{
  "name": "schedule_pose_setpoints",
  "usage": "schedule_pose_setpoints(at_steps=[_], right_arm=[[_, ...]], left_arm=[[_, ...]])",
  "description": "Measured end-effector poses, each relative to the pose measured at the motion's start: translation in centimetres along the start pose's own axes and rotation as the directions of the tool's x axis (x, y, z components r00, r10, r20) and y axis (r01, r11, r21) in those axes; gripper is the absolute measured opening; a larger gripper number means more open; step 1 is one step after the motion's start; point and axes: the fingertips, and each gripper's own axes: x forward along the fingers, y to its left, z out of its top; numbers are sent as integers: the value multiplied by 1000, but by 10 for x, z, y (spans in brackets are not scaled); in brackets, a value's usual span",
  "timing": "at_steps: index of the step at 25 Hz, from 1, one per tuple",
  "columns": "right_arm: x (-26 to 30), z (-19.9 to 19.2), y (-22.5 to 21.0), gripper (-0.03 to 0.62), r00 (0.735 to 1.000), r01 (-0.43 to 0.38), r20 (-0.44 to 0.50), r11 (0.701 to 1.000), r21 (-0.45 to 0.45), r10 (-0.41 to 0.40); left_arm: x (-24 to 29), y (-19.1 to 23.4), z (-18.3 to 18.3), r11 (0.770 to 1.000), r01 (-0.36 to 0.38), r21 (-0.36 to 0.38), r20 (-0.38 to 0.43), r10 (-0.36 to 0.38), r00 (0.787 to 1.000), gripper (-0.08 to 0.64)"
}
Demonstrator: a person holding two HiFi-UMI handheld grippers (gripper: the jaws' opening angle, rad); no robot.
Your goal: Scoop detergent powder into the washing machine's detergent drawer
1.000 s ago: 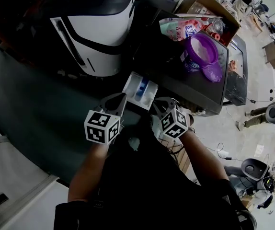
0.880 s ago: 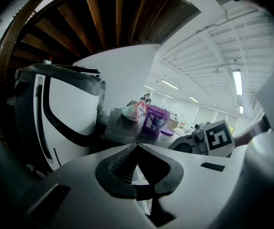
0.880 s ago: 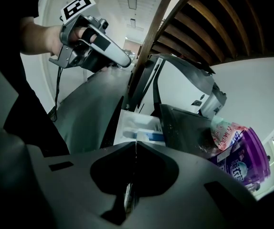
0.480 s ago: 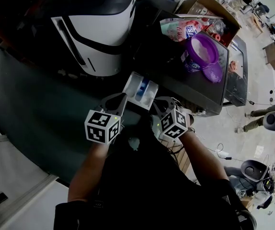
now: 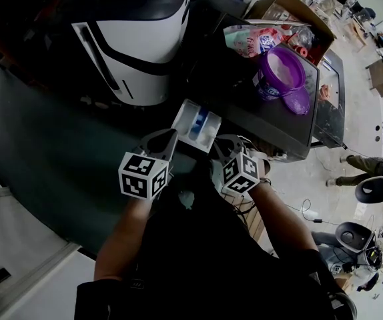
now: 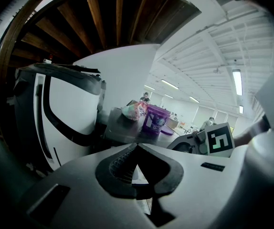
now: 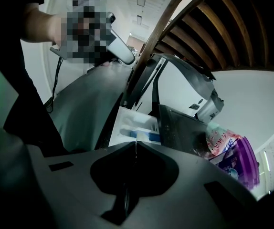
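— While the detergent drawer (image 5: 196, 125) stands pulled out, where are the 2 grippers?
— Left gripper (image 6: 136, 147) and right gripper (image 7: 136, 144) sit just beside it, both clenched, empty. Scooping hasn't begun; next probably means reaching the purple tub (image 5: 279, 75) beyond the drawer.

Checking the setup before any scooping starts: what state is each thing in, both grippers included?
Drawer: pulled out, open.
Purple tub: open, lid off.
Lid: lying beside the tub.
Cardboard box: flaps open.
Left gripper: shut, empty.
Right gripper: shut, empty.
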Motion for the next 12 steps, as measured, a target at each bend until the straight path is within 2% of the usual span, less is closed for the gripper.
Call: schedule_pose_setpoints(at_steps=[12], right_arm=[[8,-1,7,20,999,-28,-33,1000,-5,28]], left_arm=[[-2,6,-4,1000,1,-9,-5,-1,1000,6]])
